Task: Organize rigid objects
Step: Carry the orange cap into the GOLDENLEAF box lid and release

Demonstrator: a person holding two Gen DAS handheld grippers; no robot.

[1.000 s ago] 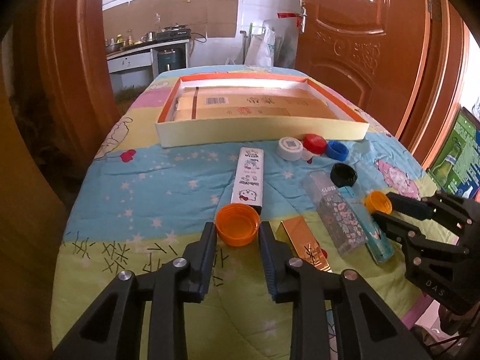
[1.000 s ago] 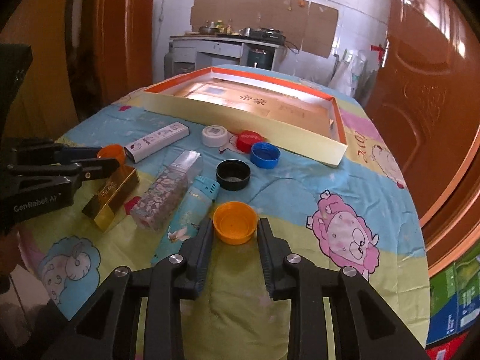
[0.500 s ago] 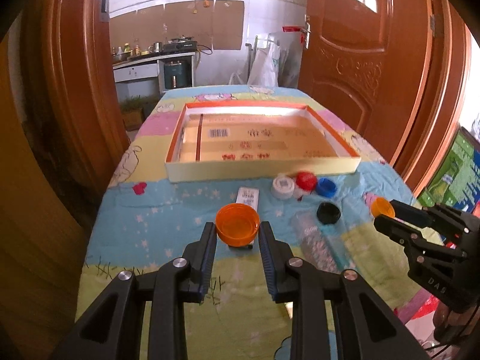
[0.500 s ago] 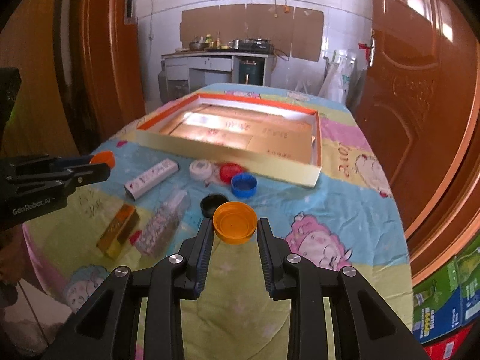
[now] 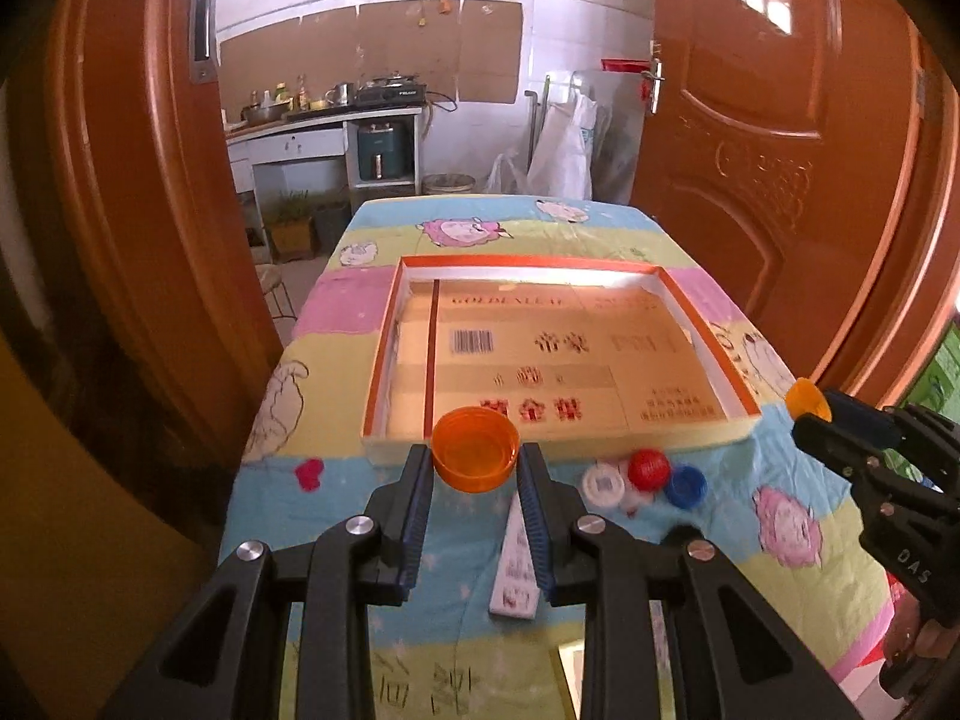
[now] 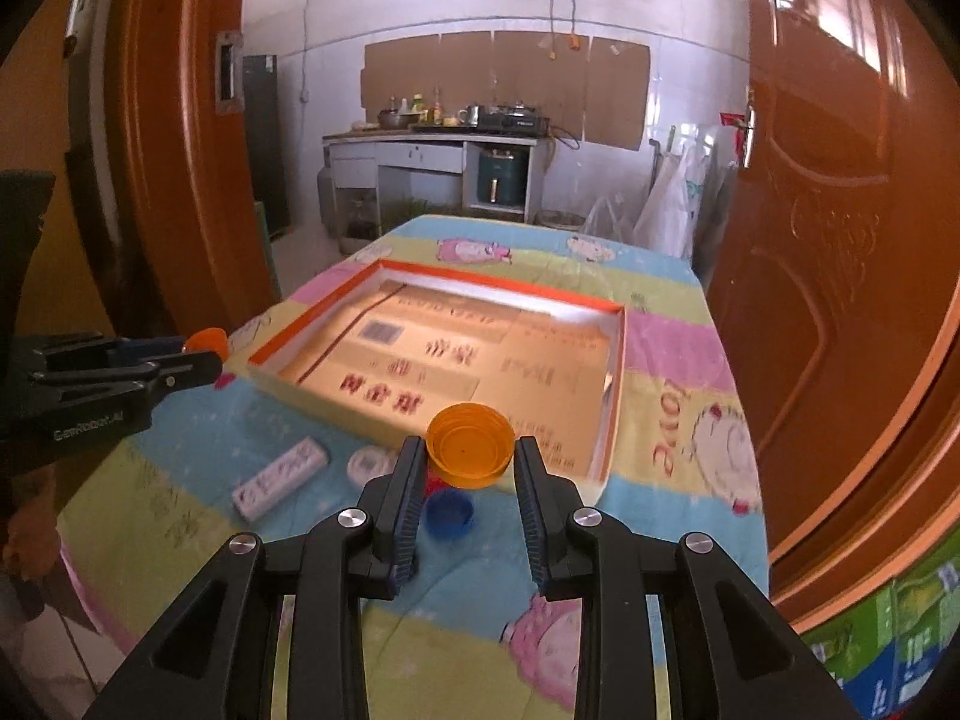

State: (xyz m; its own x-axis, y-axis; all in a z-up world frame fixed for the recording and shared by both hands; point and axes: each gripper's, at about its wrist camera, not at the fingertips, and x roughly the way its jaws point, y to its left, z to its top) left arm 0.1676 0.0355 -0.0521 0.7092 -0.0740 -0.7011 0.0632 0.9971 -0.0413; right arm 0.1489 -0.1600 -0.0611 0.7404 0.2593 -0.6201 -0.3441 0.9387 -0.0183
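Note:
My left gripper point(image 5: 475, 461) is shut on an orange bottle cap point(image 5: 476, 449), held in the air above the near wall of the shallow orange-rimmed box point(image 5: 708, 336). My right gripper point(image 6: 469, 450) is shut on a second orange cap point(image 6: 470, 445), also lifted, near the box's point(image 6: 618, 360) front right corner. Each gripper shows in the other's view: the right one point(image 5: 807, 403) at the right edge, the left one point(image 6: 210, 348) at the left edge. On the cloth below lie a white cap point(image 5: 603, 485), a red cap point(image 5: 648, 468), a blue cap point(image 5: 684, 486) and a white stick-shaped box point(image 5: 515, 564).
The table wears a cartoon-print cloth point(image 5: 336, 468) and stands between two brown doors point(image 5: 780, 180). A kitchen counter point(image 5: 324, 120) is at the back of the room. A person's hand point(image 6: 24, 534) shows at the left edge of the right wrist view.
Both grippers have risen with their orange caps and moved toward the box. The table objects now look smaller and lower, and the patterned bottles have left the views.

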